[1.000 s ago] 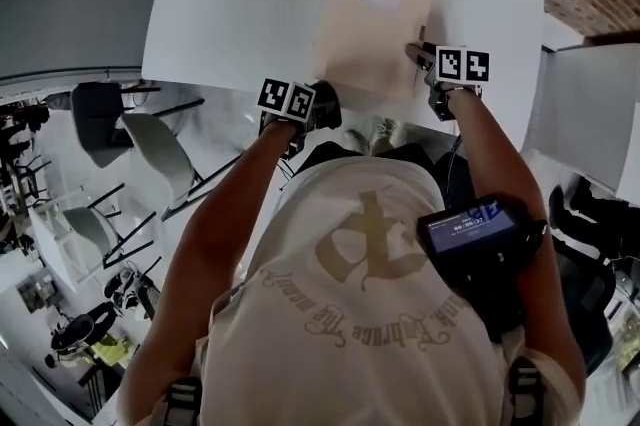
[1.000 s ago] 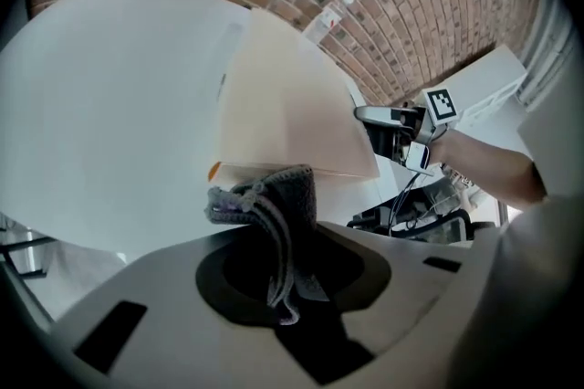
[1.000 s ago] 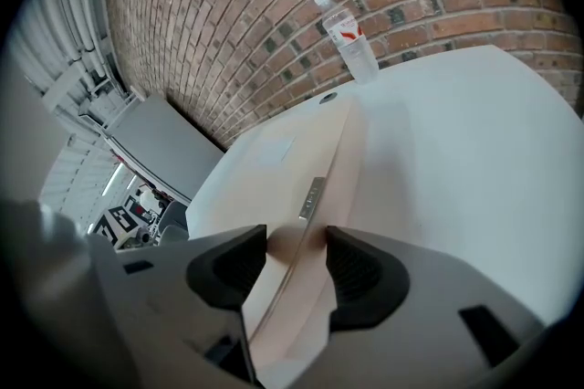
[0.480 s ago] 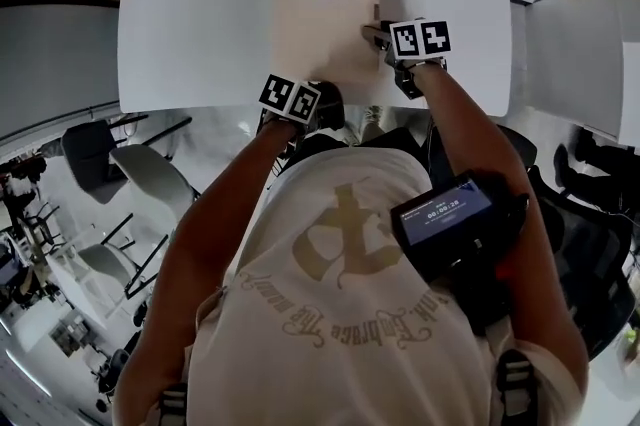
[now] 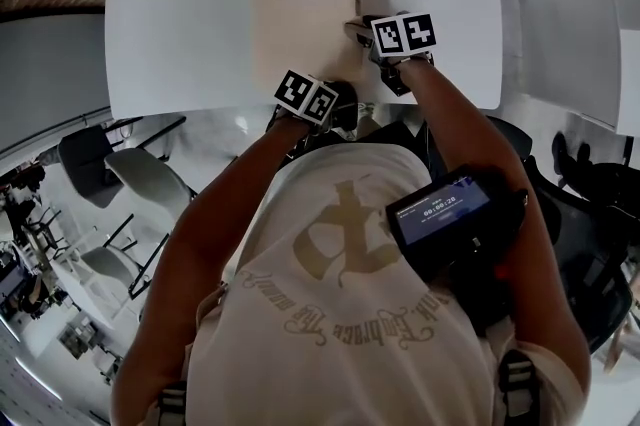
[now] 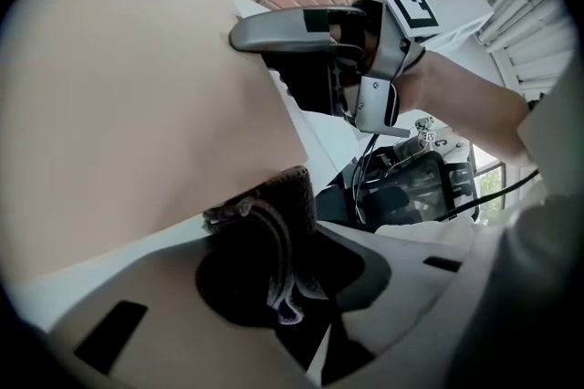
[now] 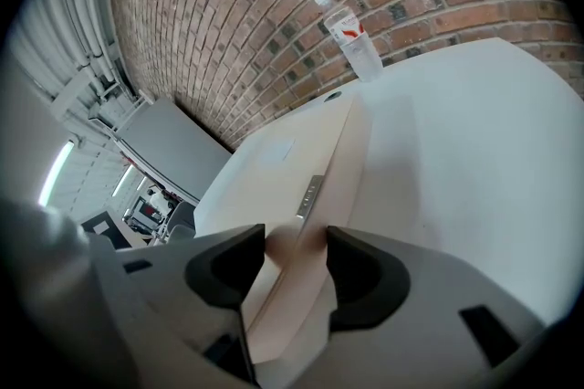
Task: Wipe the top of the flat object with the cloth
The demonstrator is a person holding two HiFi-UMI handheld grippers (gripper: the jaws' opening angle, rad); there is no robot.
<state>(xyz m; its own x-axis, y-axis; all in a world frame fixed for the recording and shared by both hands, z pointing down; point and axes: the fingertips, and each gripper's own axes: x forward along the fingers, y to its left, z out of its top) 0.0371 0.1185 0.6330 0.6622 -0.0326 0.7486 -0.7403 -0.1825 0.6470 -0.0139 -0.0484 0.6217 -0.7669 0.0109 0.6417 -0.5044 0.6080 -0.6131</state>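
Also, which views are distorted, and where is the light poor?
Head view: wide lens bends the table edges; the pale flat object nearly blends into it. Left gripper view: black corners, cloth in deep shadow. Right gripper view: brick wall curves, evenly lit.

Your head camera looks steeply down over your shoulders at the whole tabletop. Both gripper views sit low and close against the beige board, which all three share. The right one faces the brick wall.
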